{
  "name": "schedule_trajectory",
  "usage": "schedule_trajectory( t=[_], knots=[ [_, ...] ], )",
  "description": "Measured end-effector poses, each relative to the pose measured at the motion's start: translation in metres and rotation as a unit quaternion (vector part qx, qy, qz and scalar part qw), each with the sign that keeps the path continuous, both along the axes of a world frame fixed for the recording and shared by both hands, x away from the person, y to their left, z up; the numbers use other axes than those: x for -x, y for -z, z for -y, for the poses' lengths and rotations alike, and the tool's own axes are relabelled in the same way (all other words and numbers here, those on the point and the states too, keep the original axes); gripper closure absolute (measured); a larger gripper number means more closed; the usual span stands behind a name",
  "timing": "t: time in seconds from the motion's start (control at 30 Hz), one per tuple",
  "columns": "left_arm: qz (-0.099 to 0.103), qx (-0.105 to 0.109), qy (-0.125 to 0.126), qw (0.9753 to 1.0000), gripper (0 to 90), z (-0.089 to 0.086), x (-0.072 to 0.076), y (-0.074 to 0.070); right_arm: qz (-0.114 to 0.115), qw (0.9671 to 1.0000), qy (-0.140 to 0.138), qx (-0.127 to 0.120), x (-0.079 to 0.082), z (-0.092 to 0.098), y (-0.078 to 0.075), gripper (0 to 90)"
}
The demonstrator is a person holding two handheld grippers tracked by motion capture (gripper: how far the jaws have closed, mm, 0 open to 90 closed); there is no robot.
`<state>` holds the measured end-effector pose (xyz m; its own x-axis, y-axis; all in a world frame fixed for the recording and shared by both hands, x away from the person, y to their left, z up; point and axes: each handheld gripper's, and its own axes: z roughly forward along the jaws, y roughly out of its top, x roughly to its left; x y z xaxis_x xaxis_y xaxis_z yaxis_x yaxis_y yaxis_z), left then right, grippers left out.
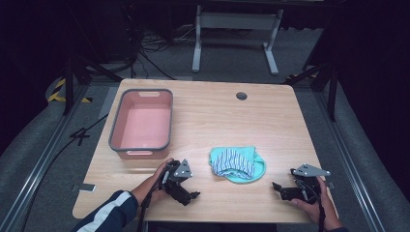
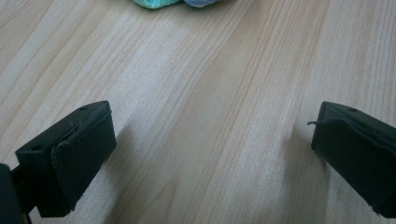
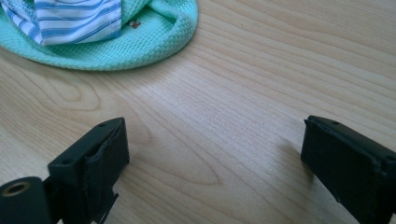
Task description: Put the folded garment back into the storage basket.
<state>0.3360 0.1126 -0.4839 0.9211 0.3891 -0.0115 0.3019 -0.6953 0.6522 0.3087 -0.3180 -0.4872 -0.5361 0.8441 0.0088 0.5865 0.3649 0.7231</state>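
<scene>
On the table (image 1: 203, 116), the tub (image 1: 141, 123) sits toward the left, farther back than everything else. The bundle of cloth (image 1: 237, 164) lies near the front edge, right of the tub. The left gripper (image 1: 186, 191) rests on the table left of the cloth, the right gripper (image 1: 280, 189) to its right, both apart from it.
</scene>
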Motion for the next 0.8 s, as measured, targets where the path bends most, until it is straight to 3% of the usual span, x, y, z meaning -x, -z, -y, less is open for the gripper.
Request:
schedule_trajectory(
  t=[0.53,0.63,0.8],
  knots=[
    [0.002,0.001,0.002,1.0000,0.0,-0.0001,-0.0003,0.0000,0.001,1.0000,0.003,0.000,0.0003,-0.0003,0.0001,7.8],
    [-0.006,-0.017,0.013,0.9998,0.1,0.0007,-0.0026,-0.0029,0.001,1.0000,0.008,-0.001,0.0009,-0.0009,0.0002,7.8],
    [-0.003,-0.009,0.013,0.9999,0.1,-0.0028,-0.0010,-0.0017,0.001,1.0000,0.006,0.000,0.0006,-0.0006,0.0001,7.8]
  ],
)
